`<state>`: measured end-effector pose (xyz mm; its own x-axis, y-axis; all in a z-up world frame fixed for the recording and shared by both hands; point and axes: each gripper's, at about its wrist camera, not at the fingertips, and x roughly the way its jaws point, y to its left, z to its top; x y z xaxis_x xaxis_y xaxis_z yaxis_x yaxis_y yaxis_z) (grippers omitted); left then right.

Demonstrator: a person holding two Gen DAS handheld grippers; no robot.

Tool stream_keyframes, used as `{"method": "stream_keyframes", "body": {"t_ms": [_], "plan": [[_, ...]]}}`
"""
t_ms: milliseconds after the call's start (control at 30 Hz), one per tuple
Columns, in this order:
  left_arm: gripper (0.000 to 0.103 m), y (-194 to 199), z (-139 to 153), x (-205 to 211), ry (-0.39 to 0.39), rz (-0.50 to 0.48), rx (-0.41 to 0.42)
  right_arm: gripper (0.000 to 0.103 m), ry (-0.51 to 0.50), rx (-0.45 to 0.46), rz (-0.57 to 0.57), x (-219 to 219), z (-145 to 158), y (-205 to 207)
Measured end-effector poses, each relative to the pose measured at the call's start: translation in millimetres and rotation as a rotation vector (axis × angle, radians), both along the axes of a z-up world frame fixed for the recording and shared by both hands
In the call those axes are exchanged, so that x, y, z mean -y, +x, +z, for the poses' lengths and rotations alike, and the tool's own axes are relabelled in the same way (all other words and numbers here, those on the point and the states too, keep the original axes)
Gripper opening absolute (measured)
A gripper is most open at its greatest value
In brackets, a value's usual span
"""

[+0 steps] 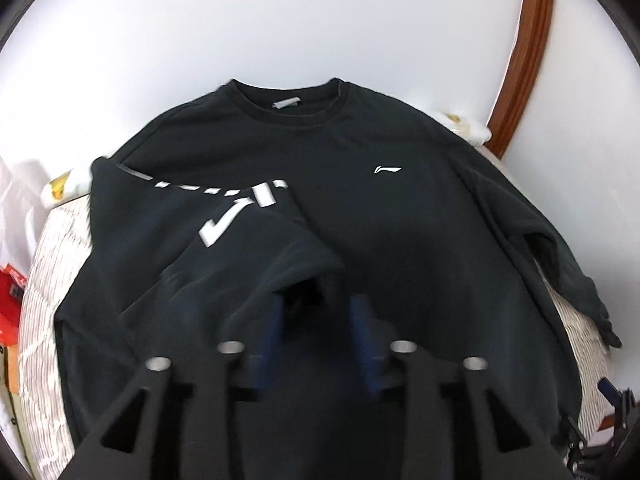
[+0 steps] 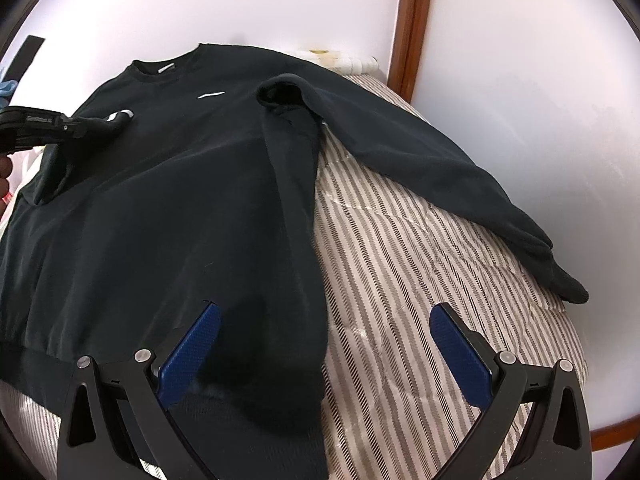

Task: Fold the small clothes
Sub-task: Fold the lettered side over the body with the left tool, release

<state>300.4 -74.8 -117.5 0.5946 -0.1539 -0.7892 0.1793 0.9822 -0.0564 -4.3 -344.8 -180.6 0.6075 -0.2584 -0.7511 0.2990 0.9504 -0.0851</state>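
Striped bed cover [image 2: 400, 240] carries the black sweatshirt [image 1: 360, 240], front up. Lettered sleeve [image 1: 224, 232] lies folded across the chest, its cuff between my part-spread left claw [image 1: 320, 320], unpinched. Plain sleeve [image 2: 440, 160] remains out; right claw [image 2: 324, 344] spread wide, empty.

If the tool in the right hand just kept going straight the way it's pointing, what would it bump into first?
Most likely the black sweatshirt: its side edge, folded into a dark ridge, runs right between the right tool's open fingers. The striped bed cover lies just beside that ridge, and depth is hard to judge, so the outer finger might touch cover instead.
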Motion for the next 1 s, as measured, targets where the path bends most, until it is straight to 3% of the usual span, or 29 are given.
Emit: {"method": "stream_keyframes", "body": {"t_ms": [33,67,233,467,600,767,1000], "plan": [[0.065,-7.6,3.9,-9.4,0.005,0.009,0.008,0.103,-0.002,0.003,0.004,-2.5,0.9,-2.9],[0.070,-16.6,7.5,-18.3,0.009,0.023,0.025,0.103,-0.002,0.011,0.008,-4.4,1.5,-6.3],[0.070,-63.9,16.4,-71.9,0.042,0.097,0.058,0.098,0.029,0.021,0.005,-9.7,-3.1,-24.7],[0.070,-132.9,-8.2,-148.5,0.029,0.254,0.014,0.090,0.032,0.004,0.004,-14.1,-22.0,-42.9],[0.070,-172.1,-28.0,-181.1,-0.014,0.311,-0.024,0.074,0.090,0.024,0.021,-15.5,-25.0,-51.5],[0.068,-204.5,-46.7,-190.9,-0.081,0.319,-0.045,0.052,0.138,0.047,0.052,-19.8,-26.4,-55.4],[0.062,-217.7,-58.0,-182.7,-0.061,0.314,-0.032,0.050,0.150,0.036,0.046,-22.2,-25.4,-49.5]]}}
